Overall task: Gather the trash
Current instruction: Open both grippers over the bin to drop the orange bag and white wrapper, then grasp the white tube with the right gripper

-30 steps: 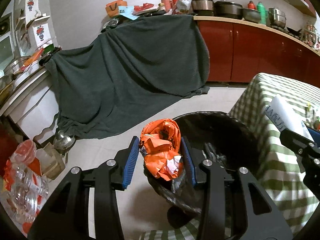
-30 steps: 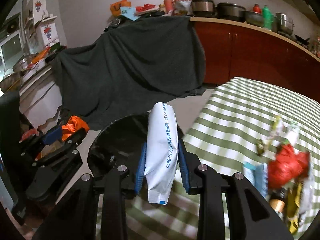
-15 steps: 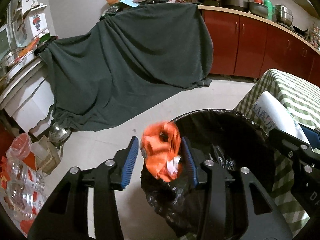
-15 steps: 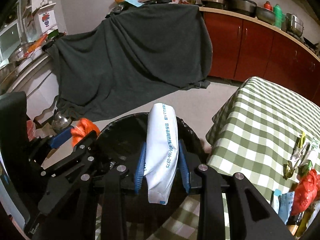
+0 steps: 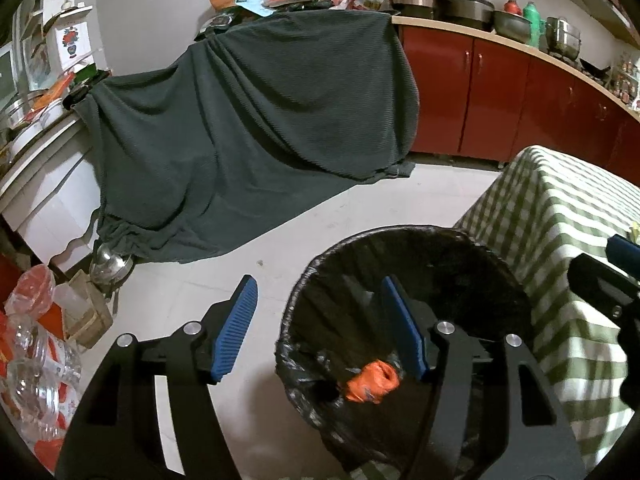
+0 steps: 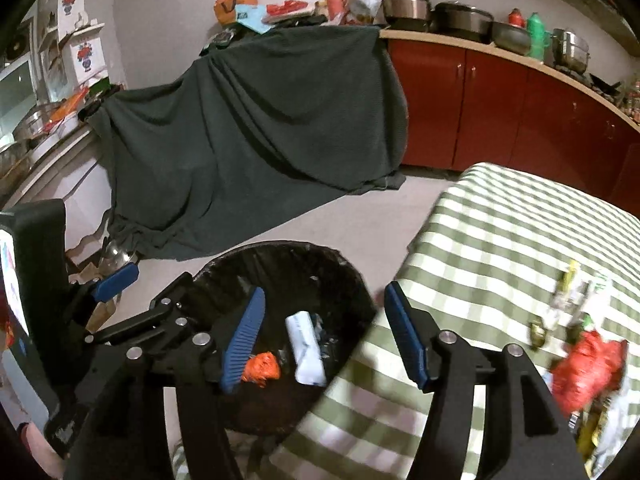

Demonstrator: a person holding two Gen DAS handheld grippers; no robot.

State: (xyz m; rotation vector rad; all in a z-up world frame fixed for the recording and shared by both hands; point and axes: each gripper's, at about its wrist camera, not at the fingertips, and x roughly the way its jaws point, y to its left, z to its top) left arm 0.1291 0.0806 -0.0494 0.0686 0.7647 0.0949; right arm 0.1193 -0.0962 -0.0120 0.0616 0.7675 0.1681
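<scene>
Trash lay in two places: some in the black-lined bin, some waiting on the green-checked desk. Inside the bin, seen from the right wrist camera, an orange wrapper rested at about 7 o'clock of the opening, with a white packet just beside it toward the middle. On the desk at 3 o'clock of that view sat a blurred cluster, including a red crumpled bag and some small bottles or sachets too smeared to name.

The left tool hung over the bin's 9 o'clock rim, its blue pads spread wide and holding nothing. The right tool hung over the bin's 3 o'clock edge, where bin and desk meet, likewise spread and empty.

Several things could have gone wrong from here. The two tools sat close together over one opening, so a careless swing toward the desk might have knocked them together. The bin's liner looked loosely draped over the rim; a finger catching it could have pulled it inward or tipped the bin. The desk pile looked tangled and light, so a grasp at the red bag might have dragged neighbours off the edge onto the floor
</scene>
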